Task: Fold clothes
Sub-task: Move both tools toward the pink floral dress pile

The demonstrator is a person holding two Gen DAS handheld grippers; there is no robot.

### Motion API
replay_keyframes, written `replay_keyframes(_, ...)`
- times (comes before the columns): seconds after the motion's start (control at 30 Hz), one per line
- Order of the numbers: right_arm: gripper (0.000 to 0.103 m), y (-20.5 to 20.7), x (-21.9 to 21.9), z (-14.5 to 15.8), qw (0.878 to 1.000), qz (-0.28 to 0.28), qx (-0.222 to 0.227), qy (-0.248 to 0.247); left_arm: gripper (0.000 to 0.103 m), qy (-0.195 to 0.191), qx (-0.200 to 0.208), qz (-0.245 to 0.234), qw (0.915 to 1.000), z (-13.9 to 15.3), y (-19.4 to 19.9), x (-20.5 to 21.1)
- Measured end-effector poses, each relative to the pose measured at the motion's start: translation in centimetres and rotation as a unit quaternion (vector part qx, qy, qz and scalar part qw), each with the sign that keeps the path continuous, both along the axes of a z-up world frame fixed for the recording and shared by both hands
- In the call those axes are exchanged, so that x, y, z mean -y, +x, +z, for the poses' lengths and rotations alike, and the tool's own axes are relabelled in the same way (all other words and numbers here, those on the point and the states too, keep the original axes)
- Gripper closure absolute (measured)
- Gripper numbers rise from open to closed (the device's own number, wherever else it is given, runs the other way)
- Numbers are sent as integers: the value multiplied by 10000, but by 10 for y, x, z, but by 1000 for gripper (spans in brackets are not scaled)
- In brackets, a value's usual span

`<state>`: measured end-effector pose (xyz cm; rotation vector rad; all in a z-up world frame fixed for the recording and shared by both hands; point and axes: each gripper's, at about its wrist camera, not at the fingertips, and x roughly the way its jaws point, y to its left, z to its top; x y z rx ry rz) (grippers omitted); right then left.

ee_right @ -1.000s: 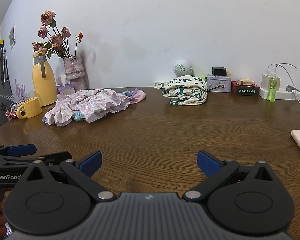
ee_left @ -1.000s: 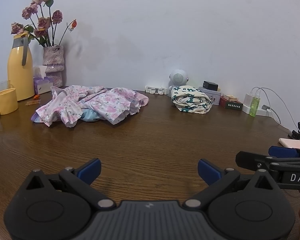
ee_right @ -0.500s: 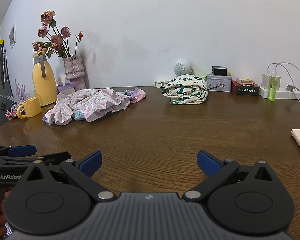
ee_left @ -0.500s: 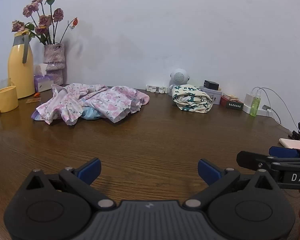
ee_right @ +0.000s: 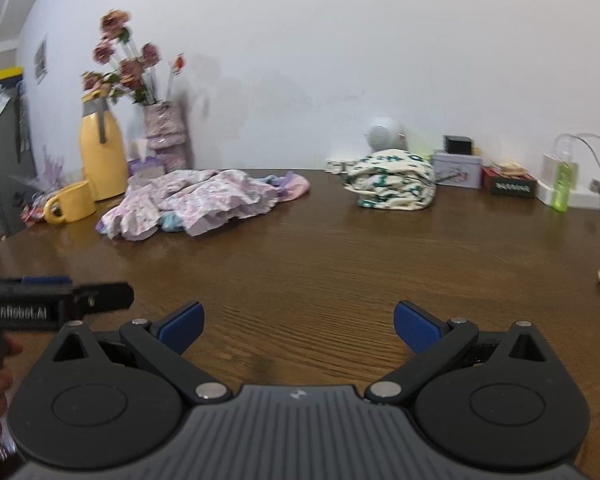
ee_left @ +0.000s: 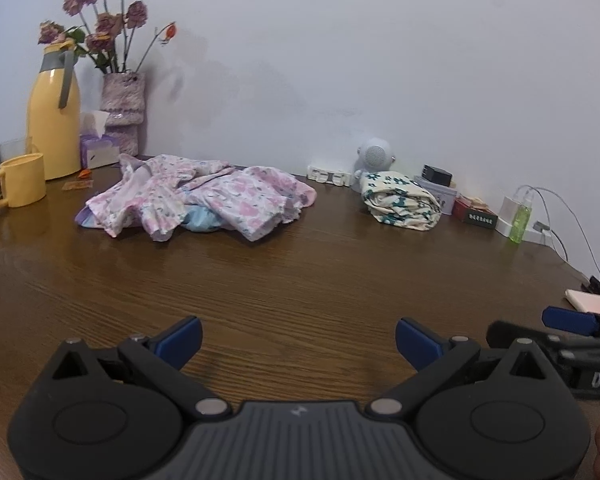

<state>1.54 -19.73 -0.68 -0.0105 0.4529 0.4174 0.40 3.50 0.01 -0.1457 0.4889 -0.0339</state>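
Both grippers, left gripper (ee_left: 298,344) and right gripper (ee_right: 299,328), hover with jaws released above the desk (ee_left: 300,280), well apart from the crumpled floral clothes (ee_left: 196,200).

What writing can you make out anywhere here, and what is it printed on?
"GenRobot.AI": on the side of the left gripper, right wrist view, slightly blurred.
"DA": start of a word cut off by the frame edge, on the side of the right gripper, left wrist view.
White lettering on the dark red box: too small to read.
Print on the grey tin: too blurred to read.
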Motion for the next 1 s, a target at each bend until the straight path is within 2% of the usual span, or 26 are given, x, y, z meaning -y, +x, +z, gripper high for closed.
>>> replay_keyframes(0.17, 0, 9, -24, 9, 9991, 394, 72, -126, 0, -34, 77, 141, 9999, 10, 8, -31)
replay_keyframes(0.3, 0, 31, -54, 24, 9968, 729, 138, -284, 0, 226, 129, 339, 9991, 23, 24, -60)
replay_keyframes(0.57, 0, 95, -135, 39, 9871, 1093, 582, -1012, 0, 771, 50, 784, 9939, 37, 76, -117)
replay_keyframes(0.77, 1, 149, -175, 32, 9854, 1287, 286, -1076, 0, 1021, -77, 598, 9929, 31, 115, -130)
replay_keyframes(0.87, 9, 160, -192, 22, 9799, 1435, 299, -1350, 2, 1161, -177, 451, 9921, 23, 132, -126)
replay_keyframes(1.0, 21, 163, -203, 8, 9726, 1690, 240, -1576, 12, 1298, -310, 332, 9905, 9, 146, -121)
